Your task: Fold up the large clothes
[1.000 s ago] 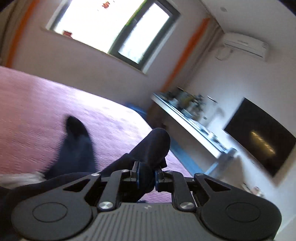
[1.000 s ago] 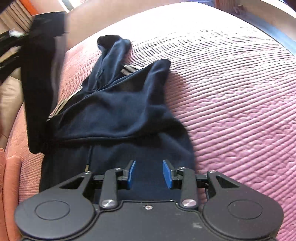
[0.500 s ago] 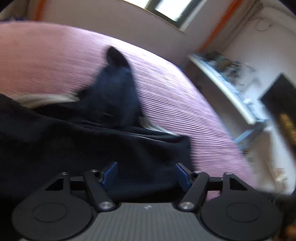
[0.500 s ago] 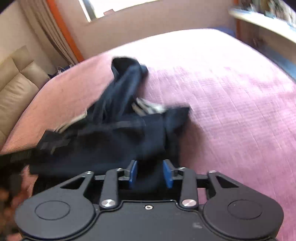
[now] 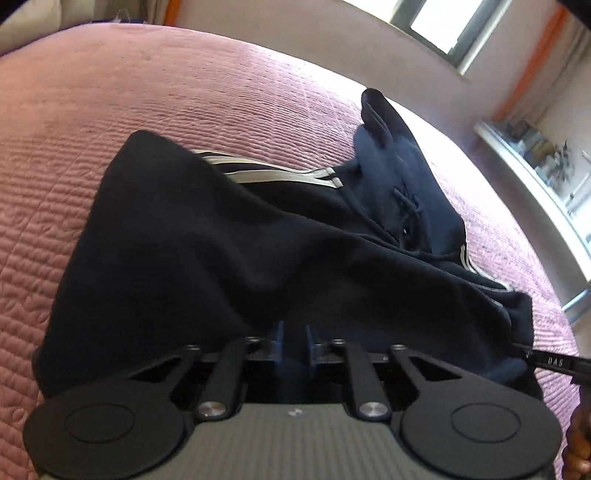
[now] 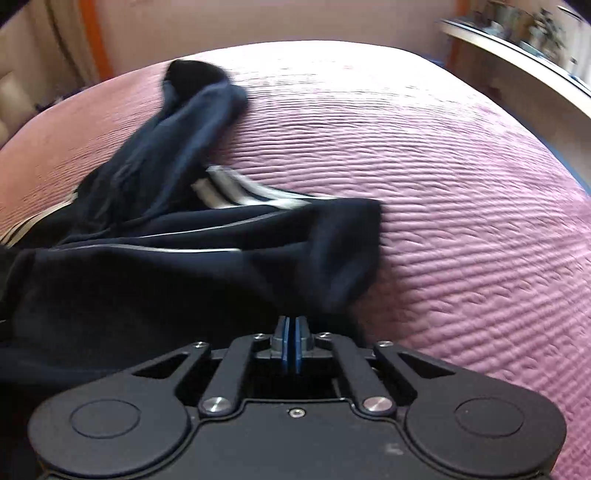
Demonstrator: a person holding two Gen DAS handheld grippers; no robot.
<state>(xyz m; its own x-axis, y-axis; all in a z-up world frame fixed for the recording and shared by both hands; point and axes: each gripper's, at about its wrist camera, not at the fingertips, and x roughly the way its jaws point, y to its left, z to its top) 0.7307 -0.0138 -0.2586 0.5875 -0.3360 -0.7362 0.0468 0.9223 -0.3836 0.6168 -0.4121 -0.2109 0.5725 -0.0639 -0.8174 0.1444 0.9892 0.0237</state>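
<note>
A dark navy hooded jacket [image 5: 221, 251] with white stripes [image 5: 266, 175] lies crumpled on the pink quilted bedspread [image 5: 147, 92], its hood [image 5: 391, 155] pointing away from me. My left gripper [image 5: 293, 334] sits low over the near edge, its jaws closing with dark cloth filling the narrow gap. In the right wrist view the jacket [image 6: 184, 266] spreads to the left. My right gripper [image 6: 290, 328] has its blue pads together, right at the near hem. Whether cloth is pinched there I cannot tell. The right gripper's finger [image 5: 554, 363] shows at the jacket's right corner.
A long shelf [image 5: 535, 166] crowded with small items runs along the wall right of the bed, also seen as the shelf [image 6: 517, 48]. A window [image 5: 443, 22] is behind the bed. A padded beige headboard [image 6: 11, 99] stands at far left. A hand [image 5: 580, 443] shows bottom right.
My left gripper dropped from holding cloth up in the air, opened wide over the jacket, then narrowed on its near edge. My right gripper's pads went from apart to together.
</note>
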